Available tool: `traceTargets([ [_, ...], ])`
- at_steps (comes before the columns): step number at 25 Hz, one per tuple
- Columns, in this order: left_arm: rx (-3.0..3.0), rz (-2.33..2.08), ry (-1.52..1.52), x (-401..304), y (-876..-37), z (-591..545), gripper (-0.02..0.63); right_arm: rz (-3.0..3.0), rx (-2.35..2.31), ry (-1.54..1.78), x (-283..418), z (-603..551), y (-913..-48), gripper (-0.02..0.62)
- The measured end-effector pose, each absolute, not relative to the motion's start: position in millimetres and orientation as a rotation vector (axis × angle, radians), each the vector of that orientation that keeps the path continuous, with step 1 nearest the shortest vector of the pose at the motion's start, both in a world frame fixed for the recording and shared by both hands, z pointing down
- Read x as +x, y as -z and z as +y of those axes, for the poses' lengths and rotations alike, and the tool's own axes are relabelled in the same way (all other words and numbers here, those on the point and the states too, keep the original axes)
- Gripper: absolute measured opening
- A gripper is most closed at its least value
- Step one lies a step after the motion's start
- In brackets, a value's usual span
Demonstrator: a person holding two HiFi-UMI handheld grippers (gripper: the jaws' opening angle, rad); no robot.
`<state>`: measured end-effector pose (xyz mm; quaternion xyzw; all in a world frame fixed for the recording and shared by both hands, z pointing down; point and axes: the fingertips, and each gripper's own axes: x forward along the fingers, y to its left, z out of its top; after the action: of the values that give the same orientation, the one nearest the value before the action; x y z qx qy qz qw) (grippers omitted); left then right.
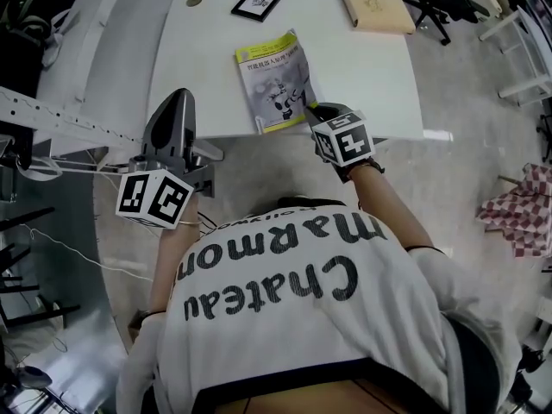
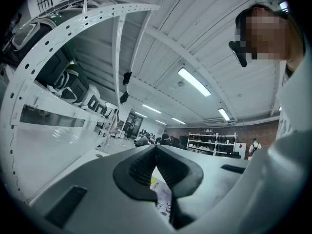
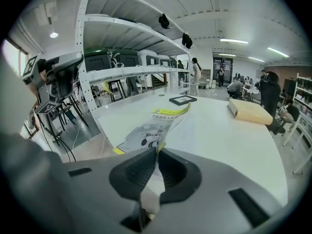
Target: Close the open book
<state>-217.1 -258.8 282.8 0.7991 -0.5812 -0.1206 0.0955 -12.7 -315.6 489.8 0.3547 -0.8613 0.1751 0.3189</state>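
Table [image 1: 371, 76]: big and white.
Book [image 1: 274, 80]: lies near the table's front edge. It looks thin, light and bendy.
Left gripper [image 1: 182, 95]: off the table's left side, jaws together, holding nothing.
Right gripper [image 1: 312, 109]: jaws pinched tight on the cover's edge.
Cover [image 3: 168, 116]: partly lifted, probably soft paper. The outer edge is best to hold, gently, or it may crease.
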Motion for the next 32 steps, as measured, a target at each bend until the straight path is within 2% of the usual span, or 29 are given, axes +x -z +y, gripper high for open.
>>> traceTargets([
  [32,2.353,-1.725,0.365,-234,-288,-255,0.023,-2.190,1.057,-0.523,2,-324,-503,0.044],
])
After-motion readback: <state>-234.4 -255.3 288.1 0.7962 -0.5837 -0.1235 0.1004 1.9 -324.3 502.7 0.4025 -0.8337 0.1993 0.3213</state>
